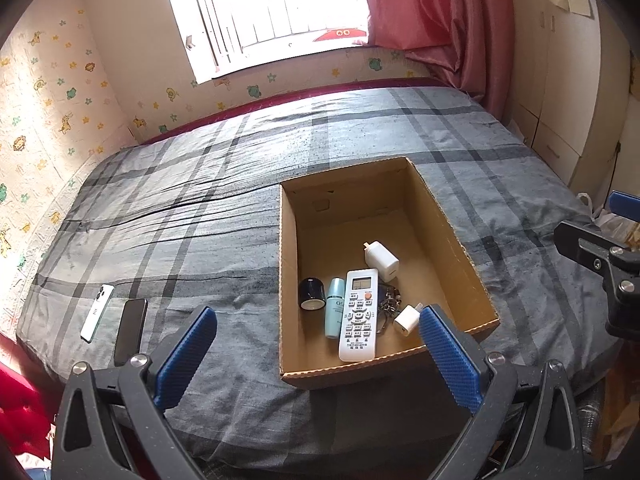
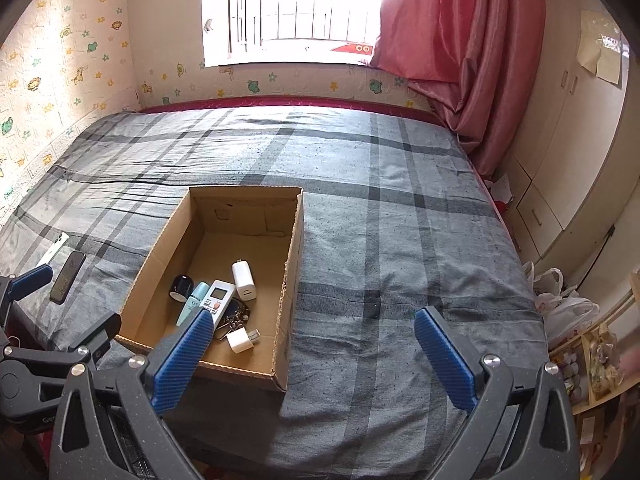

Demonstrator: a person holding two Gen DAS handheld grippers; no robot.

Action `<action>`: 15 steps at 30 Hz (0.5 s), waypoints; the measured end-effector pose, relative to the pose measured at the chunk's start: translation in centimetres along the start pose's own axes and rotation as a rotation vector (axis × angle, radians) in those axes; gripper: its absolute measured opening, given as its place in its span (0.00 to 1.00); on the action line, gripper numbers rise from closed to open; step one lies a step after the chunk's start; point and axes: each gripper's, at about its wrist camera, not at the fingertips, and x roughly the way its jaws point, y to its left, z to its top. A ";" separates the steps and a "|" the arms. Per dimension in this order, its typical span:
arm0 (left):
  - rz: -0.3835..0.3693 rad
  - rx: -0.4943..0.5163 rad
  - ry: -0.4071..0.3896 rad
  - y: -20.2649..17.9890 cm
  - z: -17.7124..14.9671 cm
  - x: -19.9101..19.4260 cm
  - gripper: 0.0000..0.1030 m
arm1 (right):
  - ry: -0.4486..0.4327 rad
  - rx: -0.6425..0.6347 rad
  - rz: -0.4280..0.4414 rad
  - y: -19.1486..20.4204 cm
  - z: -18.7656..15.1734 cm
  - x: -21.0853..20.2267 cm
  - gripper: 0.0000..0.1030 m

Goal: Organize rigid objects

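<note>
Bed (image 1: pixel 224 184) with grey plaid cover, holding all items listed.

Cardboard box (image 1: pixel 472 280), open-topped, on the cover near the foot of the bed. Contents, all at the near end:
- white remote control (image 1: pixel 358 314), buttons up, lying lengthwise;
- pale blue bottle (image 1: pixel 334 308), lying just left of the remote control;
- small dark jar (image 1: pixel 311 294), on its side, left of the bottle;
- large white charger (image 1: pixel 382 262), beyond the remote control's top end;
- small white charger (image 1: pixel 406 319), right of the remote control near the box's front wall;
- bunch of keys (image 1: pixel 389 300), between the remote control and the small charger, partly under the remote control.

White phone (image 1: pixel 97 313), camera side up, on the cover well left of the box. Black phone (image 1: pixel 131 331), screen up, just beside the white phone on its right; whether they touch cannot be told.

Left gripper (image 1: pixel 318 354): blue pads spread wide, nothing between them, held above the near edge of the bed in front of the box.

Right gripper (image 2: pixel 312 350): pads likewise spread wide and empty, above the cover to the right of the box, its left pad overlapping the box's near corner in its own view.

Window (image 2: pixel 296 8) and pink curtain (image 2: pixel 460 40) behind the bed's far edge.
</note>
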 end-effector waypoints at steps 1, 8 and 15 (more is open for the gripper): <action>-0.001 -0.002 -0.005 -0.1 -0.1 -0.2 1.00 | -0.002 -0.001 -0.001 0.0 -0.1 -0.1 1.00; -0.005 0.004 -0.019 -0.4 -0.5 -0.7 1.00 | 0.006 0.004 0.004 -0.3 -0.5 -0.2 1.00; -0.010 0.014 -0.013 -0.7 -0.6 -0.5 1.00 | 0.007 0.016 0.003 -0.6 -0.5 -0.1 1.00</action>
